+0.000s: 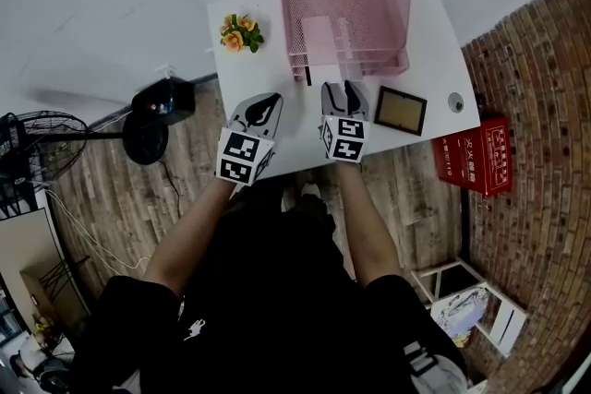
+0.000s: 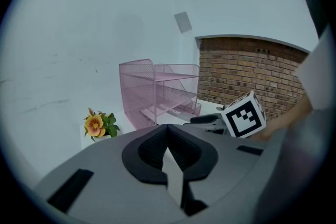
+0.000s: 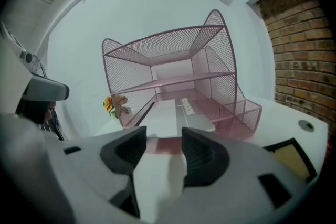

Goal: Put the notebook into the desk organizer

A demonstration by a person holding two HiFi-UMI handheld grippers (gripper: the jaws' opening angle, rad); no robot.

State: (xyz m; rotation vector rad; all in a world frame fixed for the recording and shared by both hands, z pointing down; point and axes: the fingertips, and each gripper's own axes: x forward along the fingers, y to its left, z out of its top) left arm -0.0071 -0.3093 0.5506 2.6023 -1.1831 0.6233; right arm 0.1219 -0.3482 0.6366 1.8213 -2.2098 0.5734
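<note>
The pink wire-mesh desk organizer with stacked tiers (image 1: 383, 9) stands at the upper centre of the head view on the white tabletop (image 1: 434, 41). The pale flat notebook with a grey printed band (image 1: 323, 41) lies in its bottom tier. Its long axis runs up and down the frame, straight into the organizer, and its near end seems to stick out a little past the front lip. The right gripper (image 1: 343, 89) sits directly below that end. In the right gripper view its jaws (image 3: 164, 141) are spread wide and the pads press on nothing. The notebook (image 3: 176, 113) lies dead ahead along their line, apart from them as far as can be told. The left gripper (image 1: 268, 99) hangs at lower left of the organizer with its jaws pressed together and empty (image 2: 167, 128), off to the side of the notebook. So the right hand is nearer. If the notebook still needs seating, that looks like a straight push along its length toward the back of the tier.
</note>
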